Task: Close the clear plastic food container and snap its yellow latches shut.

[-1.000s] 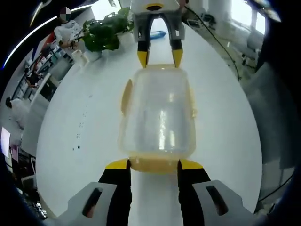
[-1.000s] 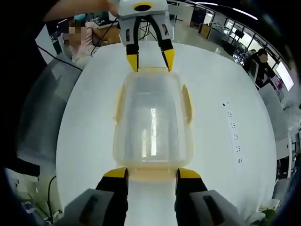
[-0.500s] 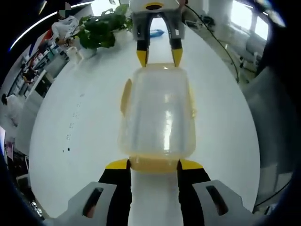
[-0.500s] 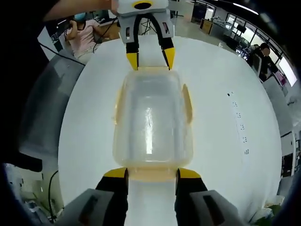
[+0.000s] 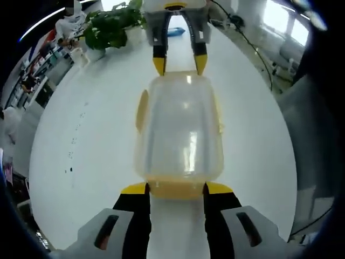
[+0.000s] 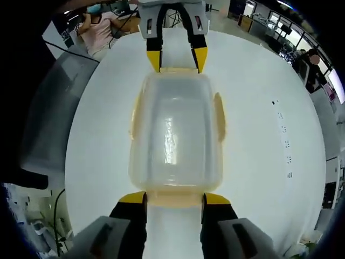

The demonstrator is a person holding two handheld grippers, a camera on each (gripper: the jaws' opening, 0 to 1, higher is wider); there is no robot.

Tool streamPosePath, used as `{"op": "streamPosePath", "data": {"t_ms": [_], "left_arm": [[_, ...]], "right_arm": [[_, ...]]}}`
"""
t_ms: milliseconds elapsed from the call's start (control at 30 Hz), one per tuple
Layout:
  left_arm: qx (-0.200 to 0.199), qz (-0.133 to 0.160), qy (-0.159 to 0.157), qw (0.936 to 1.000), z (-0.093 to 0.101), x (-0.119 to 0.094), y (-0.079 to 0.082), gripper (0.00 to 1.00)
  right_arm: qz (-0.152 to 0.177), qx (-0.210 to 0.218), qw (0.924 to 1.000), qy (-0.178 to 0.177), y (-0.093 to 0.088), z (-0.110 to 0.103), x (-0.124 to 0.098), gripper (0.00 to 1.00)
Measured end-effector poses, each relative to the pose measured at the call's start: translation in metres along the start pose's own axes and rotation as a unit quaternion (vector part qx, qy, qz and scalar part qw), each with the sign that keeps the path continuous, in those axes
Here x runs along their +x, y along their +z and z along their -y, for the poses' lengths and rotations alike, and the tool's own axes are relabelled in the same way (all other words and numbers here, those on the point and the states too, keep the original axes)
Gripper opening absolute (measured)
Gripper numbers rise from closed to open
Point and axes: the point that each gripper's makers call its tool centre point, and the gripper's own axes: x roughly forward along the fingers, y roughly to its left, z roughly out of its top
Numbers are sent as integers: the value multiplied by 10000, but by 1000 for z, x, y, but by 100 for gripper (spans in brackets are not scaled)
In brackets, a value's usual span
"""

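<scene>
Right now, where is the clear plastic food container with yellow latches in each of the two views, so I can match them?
Left gripper view: the clear plastic food container lies at the centre, its near end between the left gripper tips.
Right gripper view: the container lies at the centre, its near end between the right gripper tips.
Shared landmark: the round white table beneath it.
</scene>
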Motion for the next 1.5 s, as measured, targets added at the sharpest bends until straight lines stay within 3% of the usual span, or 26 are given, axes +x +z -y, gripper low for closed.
{"op": "streamPosePath", "data": {"t_ms": [500,667,933,1000,1067,1133,1200,1333,1433,1500], "left_arm": [[5,20,-24,10000,0,7,-4,35],[111,-12,46,9999,4,8,-5,36],[213,257,118,9994,3,8,-6,37],[181,373,130,9991,2,9,-7,37],[48,489,128,9987,1,7,-9,38],[-198,767,222,9966,-3,3,-7,40],[-368,1000,185,9941,-1,-4,-6,40],[-478,1128,227,9922,-1,-15,-11,38],[-771,1631,186,9834,0,-26,2,36],[-946,1795,247,9789,-3,-29,6,36]], "right_arm": [[-142,-104,9998,-132,-3,4,7,36],[-7,-54,9998,-205,-2,5,6,36],[342,9,9991,-262,-2,4,6,38],[430,118,9988,-217,-3,2,8,45],[540,254,9982,-101,-2,-4,10,59],[534,246,9982,-118,-5,-6,8,55],[691,333,9970,-107,-3,-8,3,56],[1067,411,9930,-284,5,-5,-12,55],[1785,749,9803,-397,21,2,-29,49],[2204,1024,9691,-416,29,5,-38,45]]}}
